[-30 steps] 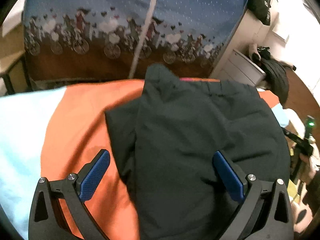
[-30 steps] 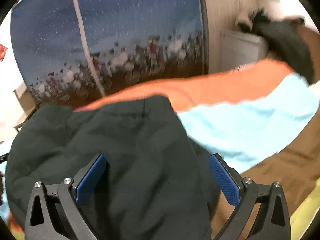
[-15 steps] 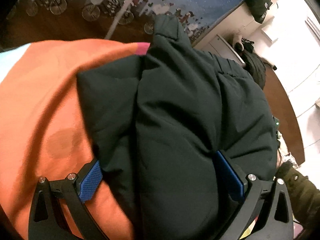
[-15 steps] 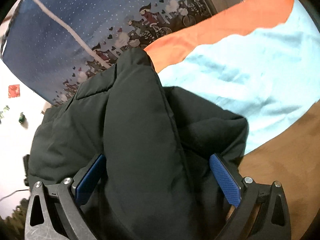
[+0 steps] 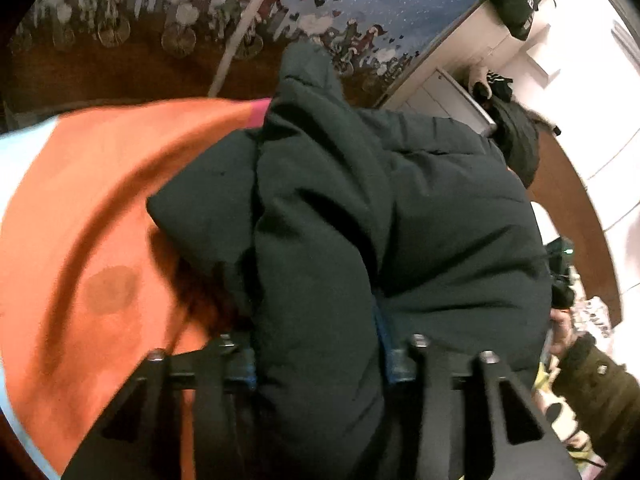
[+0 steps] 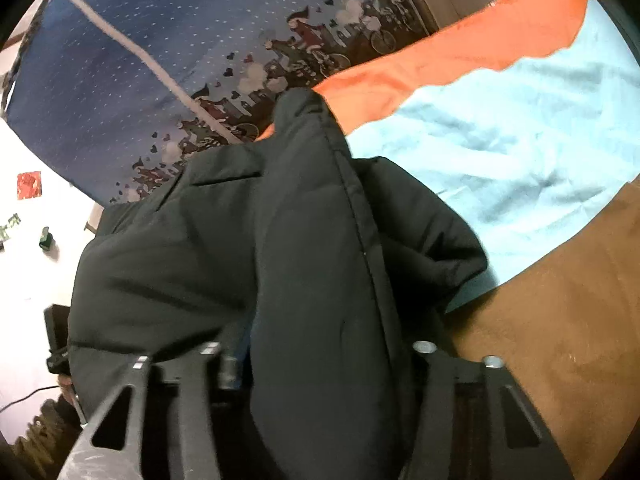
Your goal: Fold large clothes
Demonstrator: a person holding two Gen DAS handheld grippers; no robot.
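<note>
A bulky black padded jacket [image 5: 400, 208] lies on an orange and light blue bedsheet [image 5: 100, 208]. My left gripper [image 5: 316, 356] is shut on a thick fold of the jacket, and its blue pads press into the padding from both sides. In the right wrist view the same jacket [image 6: 208, 248] fills the middle. My right gripper [image 6: 324, 364] is shut on another thick fold of it. The fingertips of both grippers are mostly buried in the fabric.
A blue curtain with a bicycle print [image 6: 160, 60] hangs behind the bed. The light blue sheet [image 6: 500, 152] meets a brown surface [image 6: 568, 320] at the right. White drawers [image 5: 440, 96] and dark clothes [image 5: 516, 148] stand at the far right. A person's arm [image 5: 592, 380] is at the right edge.
Both grippers were open over the jacket one second ago. They moved down into it and have closed on folds of the padding. The jacket has bunched up between the fingers.
</note>
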